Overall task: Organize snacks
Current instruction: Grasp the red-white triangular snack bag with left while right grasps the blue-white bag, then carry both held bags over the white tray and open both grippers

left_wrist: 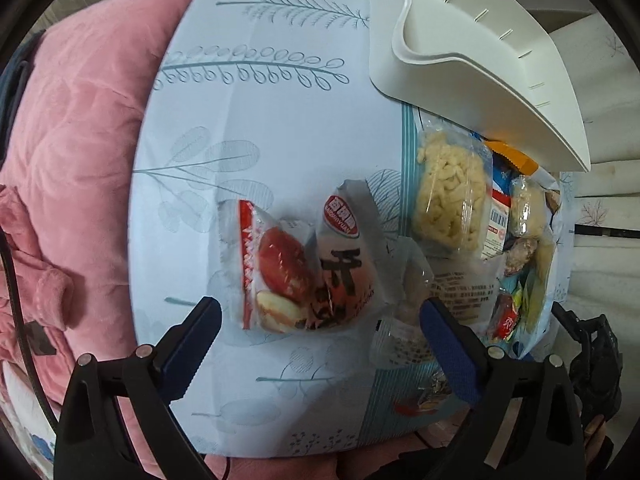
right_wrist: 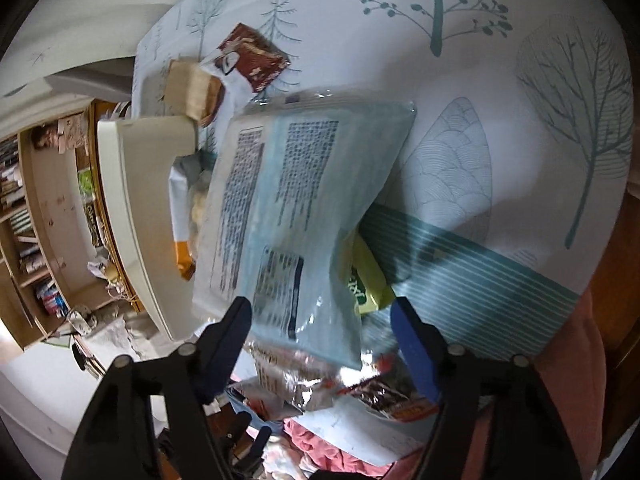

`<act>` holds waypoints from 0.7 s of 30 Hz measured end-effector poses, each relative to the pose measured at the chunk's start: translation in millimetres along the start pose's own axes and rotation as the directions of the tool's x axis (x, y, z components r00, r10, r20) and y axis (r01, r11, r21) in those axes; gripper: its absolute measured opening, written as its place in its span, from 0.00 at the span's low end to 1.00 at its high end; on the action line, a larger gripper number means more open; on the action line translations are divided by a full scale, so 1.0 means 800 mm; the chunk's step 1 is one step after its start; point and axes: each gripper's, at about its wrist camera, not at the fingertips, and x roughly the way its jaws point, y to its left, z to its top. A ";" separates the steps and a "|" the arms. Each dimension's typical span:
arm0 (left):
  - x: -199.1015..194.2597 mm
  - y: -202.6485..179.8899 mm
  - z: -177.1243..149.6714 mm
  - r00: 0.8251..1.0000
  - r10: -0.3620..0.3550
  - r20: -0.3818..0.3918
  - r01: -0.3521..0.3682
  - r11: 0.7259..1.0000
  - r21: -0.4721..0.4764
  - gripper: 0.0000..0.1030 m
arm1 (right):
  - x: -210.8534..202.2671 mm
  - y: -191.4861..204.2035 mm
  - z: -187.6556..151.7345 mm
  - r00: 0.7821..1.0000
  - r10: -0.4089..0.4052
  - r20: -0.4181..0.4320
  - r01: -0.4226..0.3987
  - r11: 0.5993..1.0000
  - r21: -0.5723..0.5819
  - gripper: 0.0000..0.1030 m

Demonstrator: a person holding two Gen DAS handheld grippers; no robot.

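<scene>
In the left wrist view my left gripper (left_wrist: 320,332) is open just above two small snack packets on the leaf-print tablecloth: a red-and-white one (left_wrist: 272,276) and a white one with black characters (left_wrist: 344,264). A clear pack of yellow puffed snack (left_wrist: 450,196) lies to the right, under the white plastic bin (left_wrist: 480,60). In the right wrist view my right gripper (right_wrist: 322,324) is open around the near end of a pale blue packet with printed text (right_wrist: 296,208). A green packet (right_wrist: 370,280) and a red foil one (right_wrist: 384,396) lie beneath it.
More wrapped snacks pile at the right table edge (left_wrist: 524,240). A brown packet (right_wrist: 252,56) and a tan block (right_wrist: 192,88) lie beyond the bin (right_wrist: 136,216). A pink quilt (left_wrist: 72,160) lies left of the table. A wooden shelf (right_wrist: 44,216) stands behind.
</scene>
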 end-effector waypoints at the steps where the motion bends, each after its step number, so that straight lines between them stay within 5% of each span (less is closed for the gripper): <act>1: 0.004 0.000 0.003 1.000 0.000 -0.003 0.000 1.000 0.001 0.96 | -0.001 0.001 0.001 1.000 0.001 0.005 -0.001 1.000 -0.001 0.66; 9: 0.035 0.000 0.014 0.999 -0.003 -0.041 0.003 1.000 -0.021 0.79 | 0.000 0.003 0.014 0.998 0.034 0.055 -0.034 0.999 0.005 0.47; 21: 0.048 0.002 0.027 0.998 -0.041 -0.046 0.041 0.999 -0.005 0.71 | -0.021 0.032 0.004 0.989 -0.021 0.149 0.040 0.991 -0.129 0.15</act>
